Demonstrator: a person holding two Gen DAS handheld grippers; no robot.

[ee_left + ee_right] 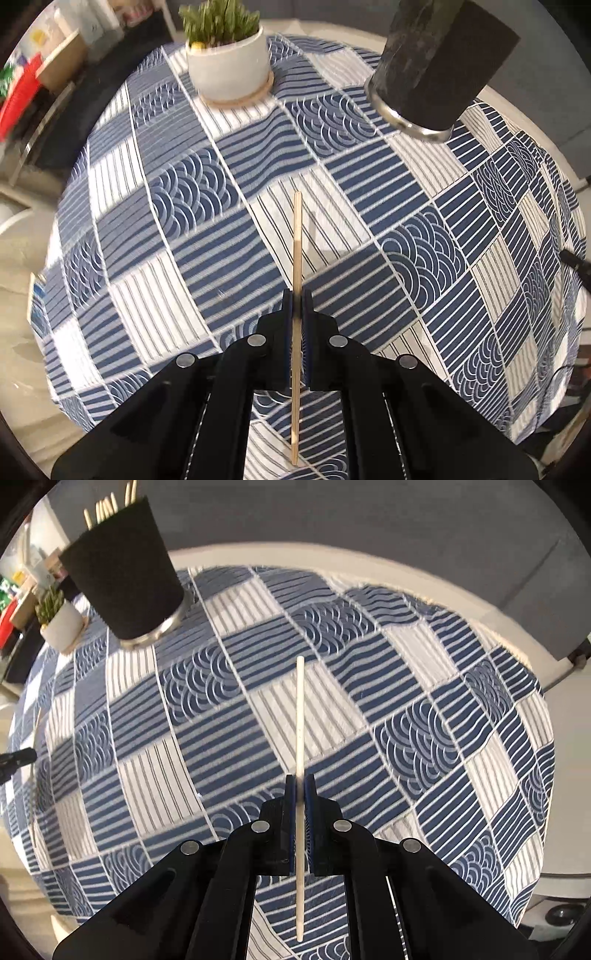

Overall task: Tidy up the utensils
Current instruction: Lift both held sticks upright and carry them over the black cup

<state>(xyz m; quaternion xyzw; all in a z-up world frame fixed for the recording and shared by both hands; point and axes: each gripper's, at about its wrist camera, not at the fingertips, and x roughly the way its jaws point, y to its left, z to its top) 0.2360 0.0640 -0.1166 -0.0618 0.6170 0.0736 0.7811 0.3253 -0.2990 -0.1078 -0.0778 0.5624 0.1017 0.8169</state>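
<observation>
My left gripper [297,295] is shut on a thin tan wooden chopstick [297,240] that runs up and down through its pads, lifted off the tablecloth. My right gripper [300,780] is shut on a paler, rounder chopstick [300,709], held the same way above the cloth. A black holder cup [125,572] with a metal base stands at the upper left of the right wrist view, several light chopsticks [105,507] sticking out of its top. In the left wrist view the same black holder cup [439,62] stands at the upper right, its top out of frame.
A round table carries a blue and white patterned tablecloth [207,229]. A white pot with a green plant [229,62] sits on a wooden coaster at the far side. The plant pot [61,622] also shows at the left. Shelves with clutter [44,66] lie beyond the table.
</observation>
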